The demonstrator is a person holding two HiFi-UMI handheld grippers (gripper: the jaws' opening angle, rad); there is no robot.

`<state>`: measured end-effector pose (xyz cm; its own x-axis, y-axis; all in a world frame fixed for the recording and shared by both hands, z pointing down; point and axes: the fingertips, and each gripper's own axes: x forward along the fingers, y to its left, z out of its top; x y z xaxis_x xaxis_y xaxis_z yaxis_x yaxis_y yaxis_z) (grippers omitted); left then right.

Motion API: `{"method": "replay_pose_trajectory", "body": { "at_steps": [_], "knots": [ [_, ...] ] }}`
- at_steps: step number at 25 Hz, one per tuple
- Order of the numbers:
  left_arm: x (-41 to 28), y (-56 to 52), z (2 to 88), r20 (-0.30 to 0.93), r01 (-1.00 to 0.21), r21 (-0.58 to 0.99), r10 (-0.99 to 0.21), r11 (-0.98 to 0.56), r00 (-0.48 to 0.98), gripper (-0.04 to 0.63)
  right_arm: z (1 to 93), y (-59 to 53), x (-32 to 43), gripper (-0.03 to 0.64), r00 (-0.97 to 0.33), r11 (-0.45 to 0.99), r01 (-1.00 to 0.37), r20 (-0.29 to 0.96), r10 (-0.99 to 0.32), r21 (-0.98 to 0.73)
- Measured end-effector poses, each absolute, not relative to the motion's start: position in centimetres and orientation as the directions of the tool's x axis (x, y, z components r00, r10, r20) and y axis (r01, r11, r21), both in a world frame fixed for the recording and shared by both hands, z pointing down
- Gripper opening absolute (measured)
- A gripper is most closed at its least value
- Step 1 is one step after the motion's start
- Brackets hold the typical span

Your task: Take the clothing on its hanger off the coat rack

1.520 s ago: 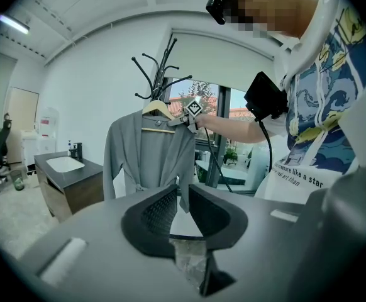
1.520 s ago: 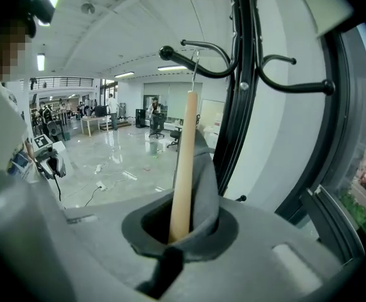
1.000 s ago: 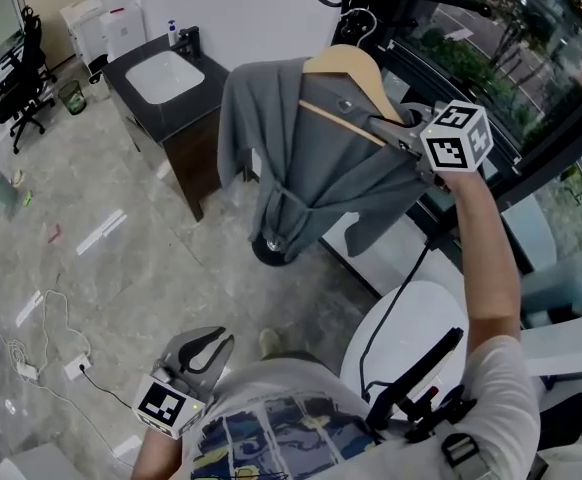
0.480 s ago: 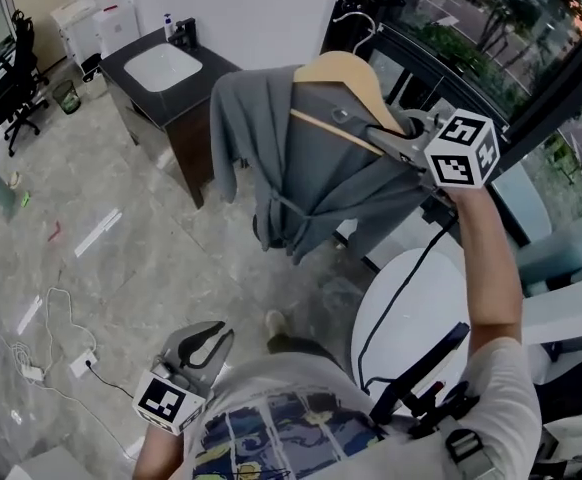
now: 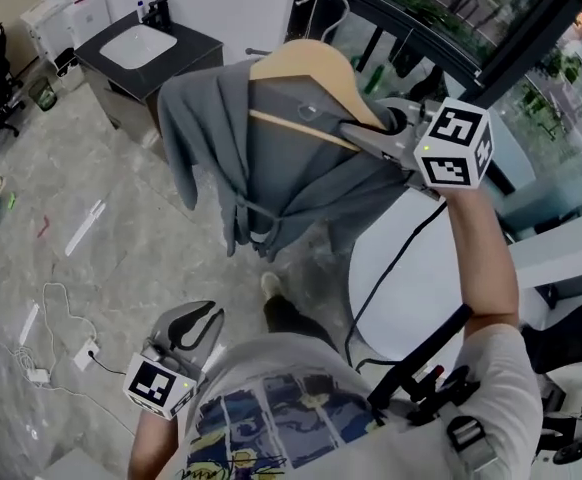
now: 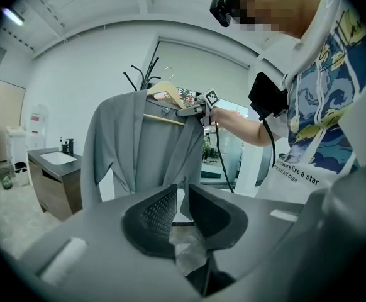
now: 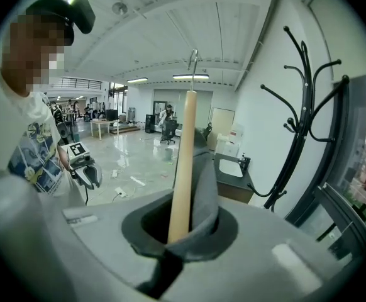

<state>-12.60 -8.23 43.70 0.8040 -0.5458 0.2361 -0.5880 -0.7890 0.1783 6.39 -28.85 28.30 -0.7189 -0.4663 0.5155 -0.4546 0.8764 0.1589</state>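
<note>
The left gripper [image 5: 205, 318] hung low by the person's printed T-shirt [image 5: 271, 433], its jaws drawn close together with nothing between them. Out at arm's length, the right gripper [image 5: 363, 133] was clamped on one shoulder of the wooden hanger [image 5: 306, 63] and on the grey garment [image 5: 271, 168] draped over it. The hanger's metal hook [image 7: 194, 58] stood free in the air, well apart from the black coat rack [image 7: 302, 131]. Beyond, a dark counter [image 5: 186, 48] held a white basin [image 5: 136, 46]
</note>
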Motion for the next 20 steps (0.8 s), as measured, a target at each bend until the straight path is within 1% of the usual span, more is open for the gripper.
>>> {"method": "replay_pose_trajectory", "body": {
  "at_steps": [8, 13, 20],
  "knots": [
    [-13.0, -5.7, 42.8, 0.22, -0.556, 0.156, -0.52, -0.817, 0.826, 0.063, 27.4, -22.0, 3.3, 0.005, -0.755, 0.901, -0.408, 0.501, -0.423, 0.147],
    [-12.8, -3.7, 42.7, 0.217, -0.551, 0.136, -0.518, -0.823, 0.827, 0.063, 27.2, -17.5, 2.5, 0.005, -0.767, 0.911, -0.38, 0.495, -0.408, 0.162],
    [-12.6, -2.6, 43.1, 0.217, -0.541, 0.151, -0.506, -0.828, 0.835, 0.063, 27.2, -14.0, 1.8, 0.005, -0.776, 0.919, -0.354, 0.495, -0.391, 0.172]
  ]
}}
